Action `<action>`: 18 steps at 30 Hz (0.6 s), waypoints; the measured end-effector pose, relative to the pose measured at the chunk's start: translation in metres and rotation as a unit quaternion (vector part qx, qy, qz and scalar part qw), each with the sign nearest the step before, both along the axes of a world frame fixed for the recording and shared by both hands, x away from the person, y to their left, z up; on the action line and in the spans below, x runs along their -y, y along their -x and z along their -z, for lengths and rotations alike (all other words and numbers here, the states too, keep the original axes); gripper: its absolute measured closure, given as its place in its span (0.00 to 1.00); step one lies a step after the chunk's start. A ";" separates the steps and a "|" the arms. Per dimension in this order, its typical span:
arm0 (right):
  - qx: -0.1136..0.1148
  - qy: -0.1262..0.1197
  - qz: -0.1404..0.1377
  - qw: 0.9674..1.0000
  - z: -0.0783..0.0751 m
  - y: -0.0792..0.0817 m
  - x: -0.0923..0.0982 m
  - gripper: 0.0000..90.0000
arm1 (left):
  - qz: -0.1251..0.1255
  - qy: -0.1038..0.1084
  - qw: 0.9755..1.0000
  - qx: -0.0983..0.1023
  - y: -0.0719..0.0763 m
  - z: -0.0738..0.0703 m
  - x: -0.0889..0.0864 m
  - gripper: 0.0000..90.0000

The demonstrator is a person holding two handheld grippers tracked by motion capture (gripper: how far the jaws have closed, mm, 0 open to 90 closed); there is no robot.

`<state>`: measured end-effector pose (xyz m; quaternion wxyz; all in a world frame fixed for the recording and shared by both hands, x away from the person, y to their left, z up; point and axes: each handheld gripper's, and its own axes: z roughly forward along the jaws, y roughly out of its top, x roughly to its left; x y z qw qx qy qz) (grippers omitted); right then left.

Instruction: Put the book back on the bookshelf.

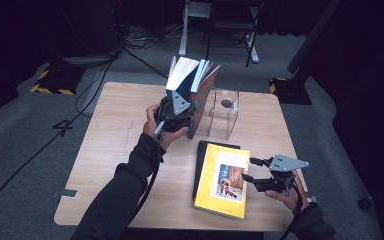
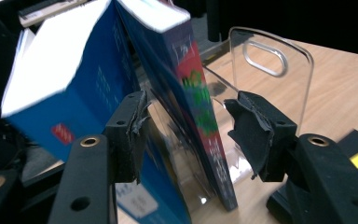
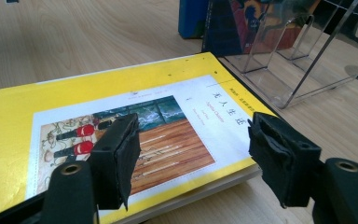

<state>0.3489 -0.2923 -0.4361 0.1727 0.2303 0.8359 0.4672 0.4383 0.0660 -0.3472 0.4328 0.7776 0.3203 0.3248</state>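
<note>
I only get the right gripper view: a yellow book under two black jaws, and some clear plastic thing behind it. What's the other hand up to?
Observer: The high view shows the left gripper up at that clear stand, where two books lean upright, a thick blue book and a thin dark book.
Operator: Has it grabbed one of them?
Observer: No. In the left gripper view its jaws stand open on either side of the thin dark book, with a gap between the book and the right-hand pad.
</note>
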 end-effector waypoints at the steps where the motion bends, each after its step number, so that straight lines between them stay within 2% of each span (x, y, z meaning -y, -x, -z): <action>1: -0.001 0.003 -0.001 1.000 0.001 0.000 0.000 0.38 | 0.003 -0.003 1.000 -0.001 0.002 0.001 -0.002 0.51; 6: -0.017 0.006 -0.004 1.000 0.005 0.000 -0.002 0.37 | 0.022 -0.004 1.000 -0.008 0.014 0.010 -0.010 0.49; 9: -0.025 -0.005 -0.005 1.000 0.005 0.001 -0.002 0.37 | 0.041 -0.016 0.999 -0.017 0.024 0.022 -0.012 0.46; 10: -0.025 -0.005 -0.005 1.000 0.005 0.001 -0.002 0.37 | 0.041 -0.016 0.999 -0.017 0.024 0.022 -0.012 0.44; 12: -0.028 -0.004 -0.006 1.000 0.006 0.002 -0.003 0.36 | 0.049 -0.031 0.998 -0.022 0.031 0.030 -0.013 0.42; 14: -0.033 0.000 -0.007 0.999 0.007 0.002 -0.004 0.35 | 0.047 -0.045 0.998 -0.015 0.038 0.037 -0.015 0.42; 18: -0.045 0.005 -0.006 0.999 0.008 0.004 -0.003 0.33 | 0.065 -0.040 0.997 -0.028 0.051 0.049 -0.023 0.40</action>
